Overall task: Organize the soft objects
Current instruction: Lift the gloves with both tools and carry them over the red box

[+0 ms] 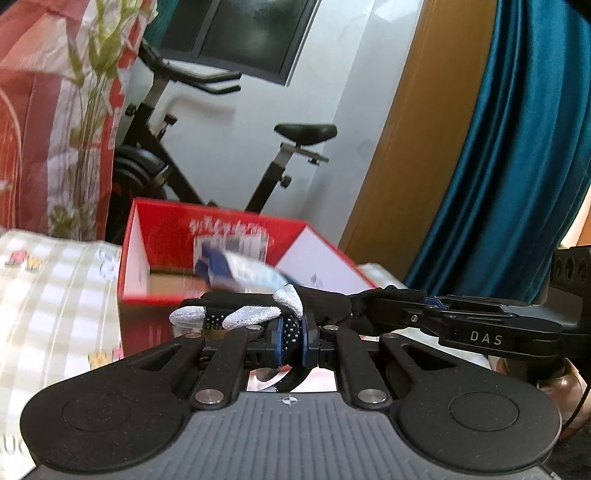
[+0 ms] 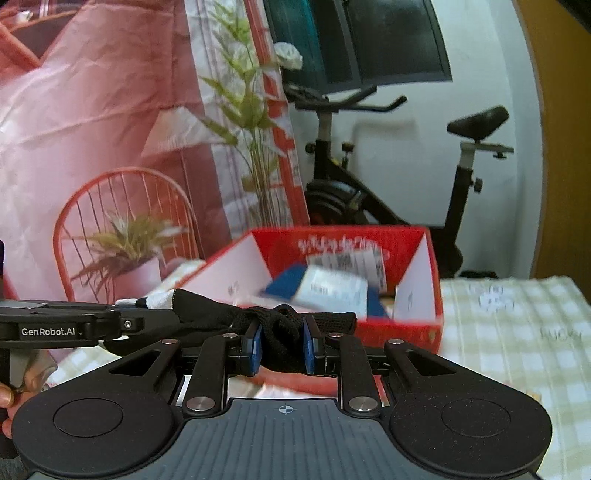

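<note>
A: Which step is this?
B: Carrying. The left tool [image 1: 291,334] and right tool [image 2: 282,341] each pinch an end of the black glove [image 2: 284,325], slung between them just before the red box [image 2: 421,310].
A: Next?
B: Probably over the near rim; room inside beside the blue packet [image 2: 332,288].

A white wall [image 1: 332,92] fills the middle of the left wrist view, with a dark window [image 1: 251,33] at the top. A black exercise bike [image 1: 207,155] stands against it. A teal curtain [image 1: 517,147] hangs at right beside a wooden panel [image 1: 417,140]. A red-and-white printed backdrop [image 2: 92,110] covers the left.
</note>
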Action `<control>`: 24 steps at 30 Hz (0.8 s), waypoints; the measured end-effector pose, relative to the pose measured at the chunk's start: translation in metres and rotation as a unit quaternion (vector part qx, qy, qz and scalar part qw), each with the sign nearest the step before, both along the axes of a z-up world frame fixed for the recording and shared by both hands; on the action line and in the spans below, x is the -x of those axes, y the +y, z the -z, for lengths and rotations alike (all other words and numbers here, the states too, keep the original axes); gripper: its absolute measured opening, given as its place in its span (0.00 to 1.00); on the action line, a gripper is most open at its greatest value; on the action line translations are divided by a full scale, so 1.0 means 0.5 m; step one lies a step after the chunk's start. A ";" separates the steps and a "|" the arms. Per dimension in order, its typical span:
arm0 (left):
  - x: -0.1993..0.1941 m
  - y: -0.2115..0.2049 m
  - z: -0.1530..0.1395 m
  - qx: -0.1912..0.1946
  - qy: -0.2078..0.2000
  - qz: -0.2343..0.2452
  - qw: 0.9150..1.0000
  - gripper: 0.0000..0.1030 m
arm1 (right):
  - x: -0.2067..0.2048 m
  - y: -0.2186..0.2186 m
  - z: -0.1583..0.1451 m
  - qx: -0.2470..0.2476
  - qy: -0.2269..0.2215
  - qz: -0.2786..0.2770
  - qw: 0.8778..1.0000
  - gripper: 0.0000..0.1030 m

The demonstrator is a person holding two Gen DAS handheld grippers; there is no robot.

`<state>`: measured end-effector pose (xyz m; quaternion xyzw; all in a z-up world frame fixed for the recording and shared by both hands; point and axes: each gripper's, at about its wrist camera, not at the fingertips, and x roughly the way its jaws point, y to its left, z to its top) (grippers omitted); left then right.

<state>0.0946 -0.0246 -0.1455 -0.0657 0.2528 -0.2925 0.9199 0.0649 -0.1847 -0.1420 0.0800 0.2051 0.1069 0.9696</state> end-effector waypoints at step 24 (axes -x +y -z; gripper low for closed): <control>-0.228 -0.025 -0.002 -0.063 0.057 -0.033 0.996 0.48 | -0.297 -0.062 0.047 0.036 0.165 -0.021 0.985 0.19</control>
